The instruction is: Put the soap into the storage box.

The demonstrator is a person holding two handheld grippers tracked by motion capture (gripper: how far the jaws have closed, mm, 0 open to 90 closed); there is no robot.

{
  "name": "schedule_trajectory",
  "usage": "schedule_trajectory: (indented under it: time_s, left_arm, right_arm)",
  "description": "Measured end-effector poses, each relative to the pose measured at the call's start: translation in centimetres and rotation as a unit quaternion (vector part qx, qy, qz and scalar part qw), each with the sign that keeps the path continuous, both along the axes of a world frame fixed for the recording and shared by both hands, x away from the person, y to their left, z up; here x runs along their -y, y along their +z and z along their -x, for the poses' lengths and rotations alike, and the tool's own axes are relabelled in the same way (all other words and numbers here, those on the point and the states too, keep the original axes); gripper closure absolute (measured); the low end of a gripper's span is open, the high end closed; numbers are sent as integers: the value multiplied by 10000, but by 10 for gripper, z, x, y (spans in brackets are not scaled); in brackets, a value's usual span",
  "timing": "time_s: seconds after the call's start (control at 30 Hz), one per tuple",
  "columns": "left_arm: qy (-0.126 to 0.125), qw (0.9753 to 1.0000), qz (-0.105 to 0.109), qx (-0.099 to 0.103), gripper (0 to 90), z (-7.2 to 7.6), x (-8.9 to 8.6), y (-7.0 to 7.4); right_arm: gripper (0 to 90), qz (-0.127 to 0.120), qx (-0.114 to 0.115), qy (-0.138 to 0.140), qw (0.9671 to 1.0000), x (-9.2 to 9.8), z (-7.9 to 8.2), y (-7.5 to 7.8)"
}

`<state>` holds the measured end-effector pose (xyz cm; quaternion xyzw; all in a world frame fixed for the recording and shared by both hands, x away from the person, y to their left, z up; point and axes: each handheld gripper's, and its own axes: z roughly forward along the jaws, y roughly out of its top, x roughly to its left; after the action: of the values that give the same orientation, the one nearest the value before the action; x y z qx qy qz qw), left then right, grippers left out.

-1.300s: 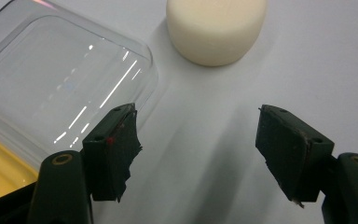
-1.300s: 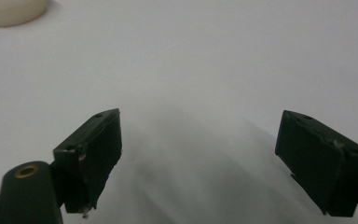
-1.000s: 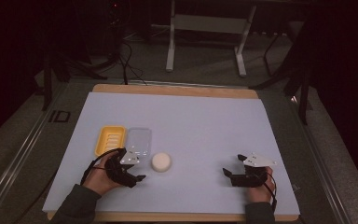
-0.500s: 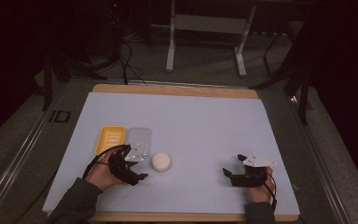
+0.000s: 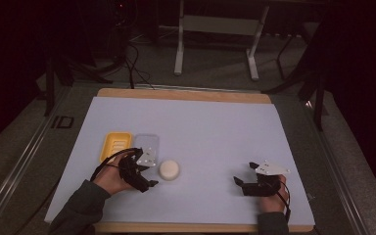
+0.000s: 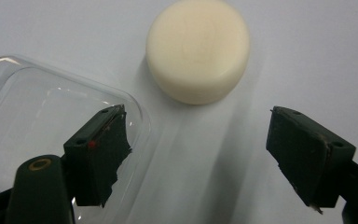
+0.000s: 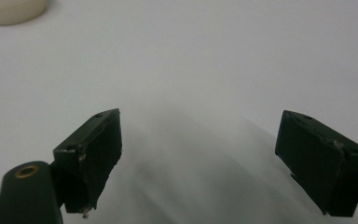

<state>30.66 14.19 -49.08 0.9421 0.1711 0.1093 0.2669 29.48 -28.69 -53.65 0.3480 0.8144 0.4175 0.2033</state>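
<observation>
Soap bar point(image 6: 198, 49), cream, round: on surface at 12 o'clock of left gripper point(image 6: 196, 154), jaws apart, empty. Risk: left jaw snags clear lid point(image 6: 42, 121) alongside, nudging soap away.

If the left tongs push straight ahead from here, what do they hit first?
Most likely the cream round soap bar, lying just ahead between the open left tongs. The clear lid sits under the left jaw, so it may get brushed; depth is unclear.
</observation>
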Motion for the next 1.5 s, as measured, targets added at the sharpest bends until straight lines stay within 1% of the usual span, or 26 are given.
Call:
schedule_trajectory:
  time_s: [0.53, 0.7, 0.97, 1.03, 1.07, 1.27, 1.33, 1.43, 1.5]
  left_arm:
    - [-178, 9996, -224, -61, 201, -9, 13, -2]
    - [-211, 9994, -253, -68, 201, -12, 17, -1]
    - [-297, 9988, -372, -111, 198, -16, 23, -1]
    - [-290, 9988, -360, -139, 196, -17, 25, -1]
    - [-310, 9986, -399, -125, 194, -18, 25, -1]
    - [-349, 9982, -457, -180, 189, -20, 28, -2]
    - [-328, 9983, -436, -189, 189, -20, 29, -2]
    - [-364, 9979, -488, -201, 187, -21, 30, -2]
    - [-358, 9979, -485, -218, 186, -22, 32, -3]
  right_arm:
    - [143, 17, -21, 15, 10000, -1, 0, 0]
    - [144, 15, -16, 11, 10000, -1, 0, 0]
    - [143, 20, -17, 18, 10000, -1, 0, 0]
    - [143, 17, -19, 16, 10000, -1, 0, 0]
    - [143, 21, -17, 19, 10000, -1, 0, 0]
    - [143, 20, -21, 16, 10000, -1, 0, 0]
    - [144, 23, -18, 17, 10000, -1, 0, 0]
    - [143, 25, -18, 18, 10000, -1, 0, 0]
    - [143, 24, -20, 15, 10000, -1, 0, 0]
